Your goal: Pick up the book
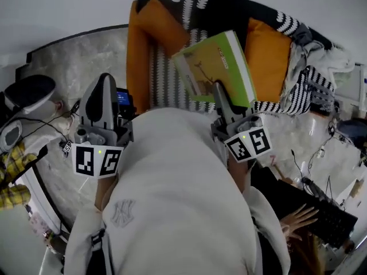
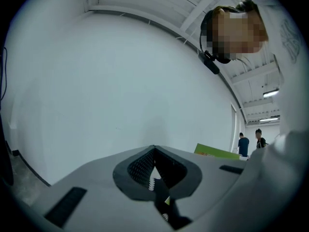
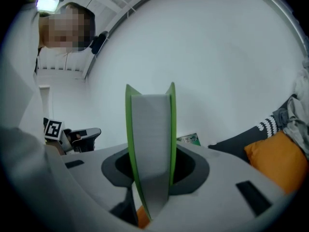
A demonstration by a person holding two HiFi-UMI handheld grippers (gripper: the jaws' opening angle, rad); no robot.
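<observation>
1. Head view, looking steeply down past the person's white hooded top: a green-covered book [image 1: 215, 67] is in front of a seat with orange cushions [image 1: 266, 53] and a black-and-white striped blanket [image 1: 298, 90]. The book is tilted, with its cover turned up toward the camera.
2. The right gripper [image 1: 221, 93] grips the book's near edge. In the right gripper view, the pale page block stands upright between two green covers. The jaws pinch it from either side.
3. The left gripper [image 1: 104, 79] is well apart from the book, over to the left. In the left gripper view, its jaws are pressed together with their teeth meshed and nothing between them. A sliver of the green book shows in the distance.
4. Judged from this, the grasp is made and the book appears to be clear of the cushions. That would put the pick-up at its lifting stage and close to done.
5. The next move calls for a firm, steady pinch, because only one edge is held. The free covers could sag or fan open, so the book is best kept upright and raised smoothly.
</observation>
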